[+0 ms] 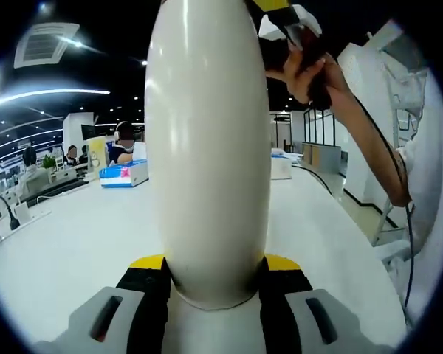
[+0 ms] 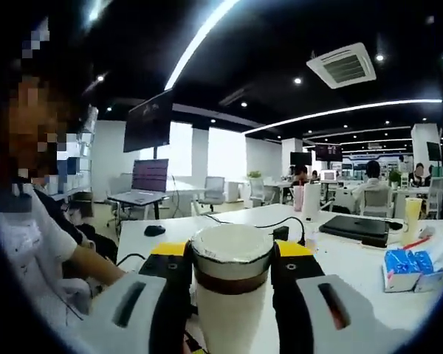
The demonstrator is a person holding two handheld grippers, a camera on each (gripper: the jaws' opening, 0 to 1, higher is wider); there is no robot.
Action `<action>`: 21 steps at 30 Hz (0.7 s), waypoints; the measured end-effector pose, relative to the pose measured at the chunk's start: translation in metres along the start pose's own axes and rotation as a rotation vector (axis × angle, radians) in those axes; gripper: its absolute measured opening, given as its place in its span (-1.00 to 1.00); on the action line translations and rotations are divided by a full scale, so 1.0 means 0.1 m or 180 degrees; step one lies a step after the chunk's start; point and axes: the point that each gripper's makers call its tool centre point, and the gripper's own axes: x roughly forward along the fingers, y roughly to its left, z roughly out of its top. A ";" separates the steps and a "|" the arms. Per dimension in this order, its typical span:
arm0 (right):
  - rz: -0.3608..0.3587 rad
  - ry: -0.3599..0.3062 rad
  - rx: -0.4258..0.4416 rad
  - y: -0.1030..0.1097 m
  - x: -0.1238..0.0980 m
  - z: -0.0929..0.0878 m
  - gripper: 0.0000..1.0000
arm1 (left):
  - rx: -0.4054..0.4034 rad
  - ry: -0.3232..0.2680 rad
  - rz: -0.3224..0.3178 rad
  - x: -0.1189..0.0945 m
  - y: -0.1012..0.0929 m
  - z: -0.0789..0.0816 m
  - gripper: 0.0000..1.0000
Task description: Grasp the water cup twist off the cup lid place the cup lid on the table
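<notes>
A tall white water cup (image 1: 207,147) stands upright off the white table (image 1: 74,243), and my left gripper (image 1: 214,267) is shut on its lower body, yellow-tipped jaws on either side. At the cup's top my right gripper (image 1: 286,21) comes in from the right, held by a hand (image 1: 310,74). In the right gripper view the cup lid (image 2: 231,254), white on top with a brown band, sits between the jaws of my right gripper (image 2: 231,259), which is shut on it. The lid is on the cup.
A blue tissue box (image 1: 124,174) (image 2: 407,267) lies on the table (image 2: 340,258). A closed dark laptop (image 2: 354,227), a mouse (image 2: 154,230) and cables lie farther back. The person's white sleeve (image 2: 29,243) is at the left. Seated people and desks fill the background.
</notes>
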 end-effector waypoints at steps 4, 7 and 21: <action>0.0158 0.0055 -0.0154 0.04 0.01 0.00 -0.11 | 0.0001 -0.0001 0.0000 0.00 0.00 0.00 -0.03; 0.0297 0.0101 -0.0143 0.04 0.01 0.00 -0.11 | -0.0002 -0.0001 -0.0001 0.00 0.00 0.00 -0.03; 0.0939 0.0067 -0.0121 0.06 -0.02 -0.01 -0.12 | -0.0002 -0.0004 -0.0007 0.00 -0.01 0.00 -0.03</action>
